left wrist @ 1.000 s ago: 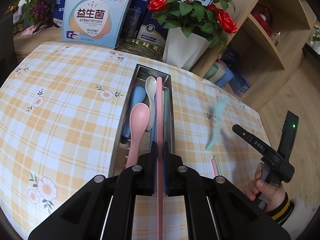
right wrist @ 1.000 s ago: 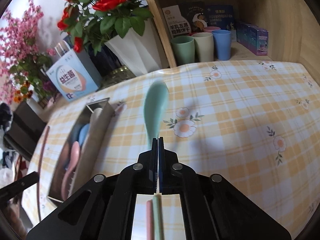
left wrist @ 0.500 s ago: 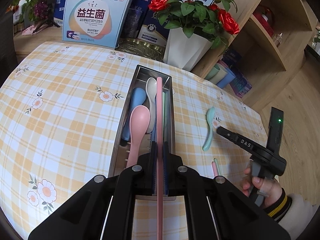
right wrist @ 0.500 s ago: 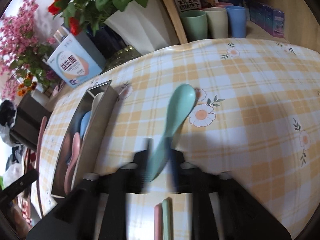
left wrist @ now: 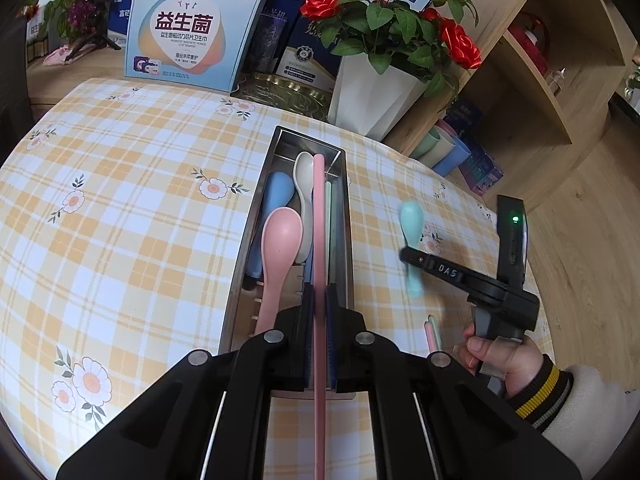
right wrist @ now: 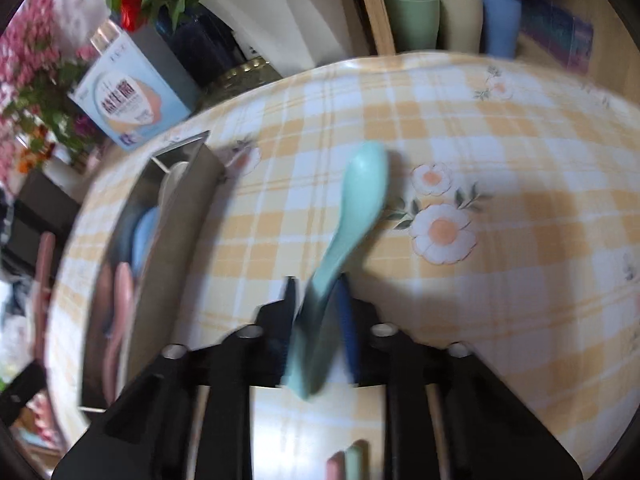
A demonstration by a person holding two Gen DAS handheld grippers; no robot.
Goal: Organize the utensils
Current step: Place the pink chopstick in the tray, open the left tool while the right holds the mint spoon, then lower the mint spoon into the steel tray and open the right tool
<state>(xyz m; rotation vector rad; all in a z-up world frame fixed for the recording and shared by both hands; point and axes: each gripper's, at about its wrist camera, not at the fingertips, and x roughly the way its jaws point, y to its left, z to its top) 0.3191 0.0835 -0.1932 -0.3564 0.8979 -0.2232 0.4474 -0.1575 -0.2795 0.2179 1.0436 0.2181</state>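
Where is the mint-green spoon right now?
The mint-green spoon sits between the right gripper's fingers, bowl forward over the checked tablecloth, right of the steel utensil tray; the left wrist view shows it beside the tray too.

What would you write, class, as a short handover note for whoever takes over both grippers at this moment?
Left gripper: shut on the pink chopstick, held lengthwise over the metal tray.
Right gripper: the mint spoon sits between its fingers over the tablecloth, right of the tray; the view is blurred, so the grip is unclear.
Done: pink spoon, blue spoon, white spoon and a green chopstick lie in the tray.
Left: tray the pink chopstick and mint spoon, then the pink-and-green pair on the cloth.
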